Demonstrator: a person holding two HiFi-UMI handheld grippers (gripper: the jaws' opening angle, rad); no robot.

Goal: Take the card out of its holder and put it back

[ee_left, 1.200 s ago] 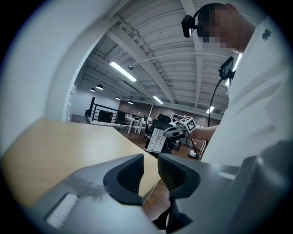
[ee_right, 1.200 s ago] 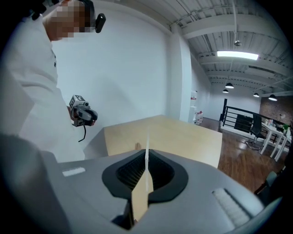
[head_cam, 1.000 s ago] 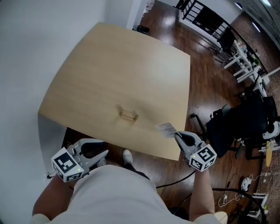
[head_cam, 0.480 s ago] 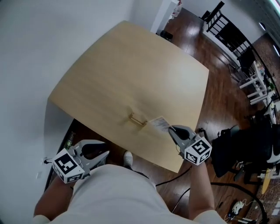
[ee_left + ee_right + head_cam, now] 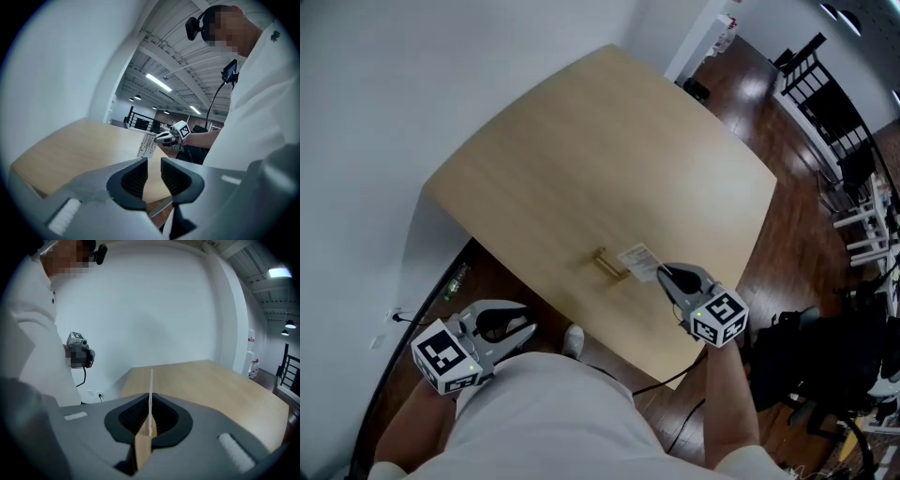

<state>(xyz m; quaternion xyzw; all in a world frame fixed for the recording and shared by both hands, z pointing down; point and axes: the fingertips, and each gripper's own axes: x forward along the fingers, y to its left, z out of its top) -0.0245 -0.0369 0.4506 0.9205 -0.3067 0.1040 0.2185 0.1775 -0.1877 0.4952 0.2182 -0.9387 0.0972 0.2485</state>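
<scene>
Overhead, the head view shows a light wooden surface (image 5: 609, 141) set against a white wall (image 5: 412, 75). Right gripper (image 5: 662, 273): jaws closed flat on one edge of the card (image 5: 638, 260), a small white printed card held above the surface and out of its holder. Holder (image 5: 608, 265): a small low stand on the surface near its front edge, just to the left of the card in this view; whether the card's corner touches it cannot be told. In the right gripper view the card appears edge-on, a thin upright white line pinched between the dark pads. Left gripper (image 5: 523, 330): held off the surface's front edge, close to the person's white shirt (image 5: 544, 412) and well apart from the holder; its jaws stand a narrow gap apart with nothing between them.
</scene>
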